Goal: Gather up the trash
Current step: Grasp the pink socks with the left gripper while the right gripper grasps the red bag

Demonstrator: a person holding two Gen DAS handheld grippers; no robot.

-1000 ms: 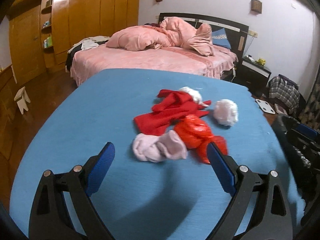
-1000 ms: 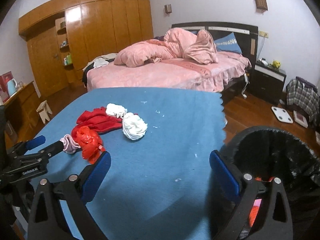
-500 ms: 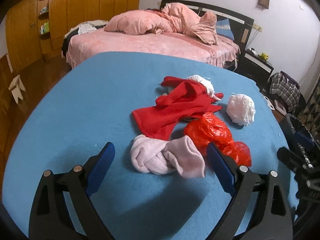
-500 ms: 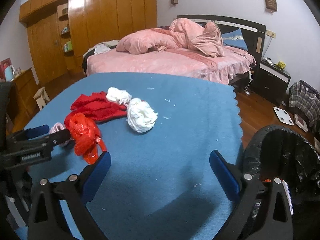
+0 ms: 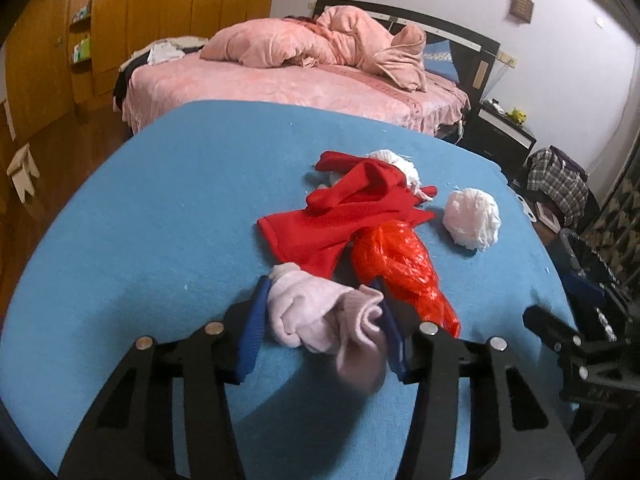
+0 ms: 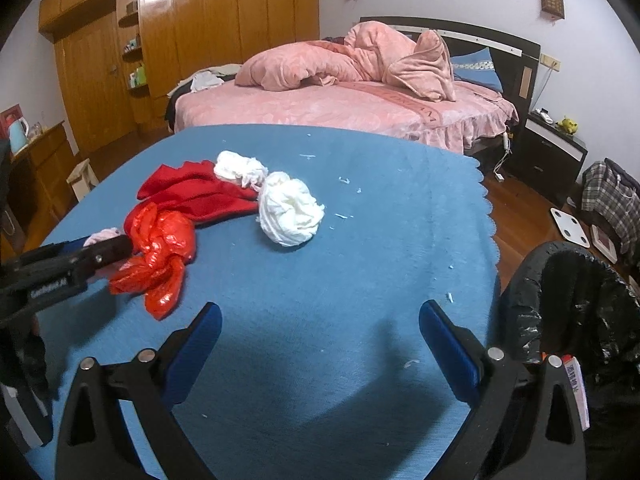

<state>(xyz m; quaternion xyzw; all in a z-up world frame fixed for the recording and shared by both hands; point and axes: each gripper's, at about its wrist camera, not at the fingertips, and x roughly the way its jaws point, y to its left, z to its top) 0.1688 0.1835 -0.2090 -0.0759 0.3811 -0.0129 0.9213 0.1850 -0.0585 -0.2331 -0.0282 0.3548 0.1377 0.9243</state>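
A pile of trash lies on the blue table (image 5: 180, 200): a pale pink sock bundle (image 5: 316, 312), a crumpled red plastic bag (image 5: 396, 264), a red cloth (image 5: 332, 224) and two white paper wads (image 5: 474, 218), (image 5: 394, 162). My left gripper (image 5: 322, 288) is closing on the pink sock, its blue pads touching both sides of it. In the right wrist view the left gripper's finger (image 6: 108, 252) covers most of the sock (image 6: 106, 235), beside the red bag (image 6: 160, 248). My right gripper (image 6: 320, 340) stands open over bare blue cloth, nothing between its fingers, short of the large white wad (image 6: 290, 212).
A bin lined with a black bag (image 6: 576, 280) stands off the table's right edge with some items inside. Behind the table are a pink bed (image 6: 340, 100), a wooden wardrobe (image 6: 180, 40) and a dark nightstand (image 6: 552, 144). Small white scraps (image 6: 344, 216) dot the cloth.
The left jaws have narrowed from wide apart to either side of the pink sock. Both grippers moved closer to the pile and lower, then held.
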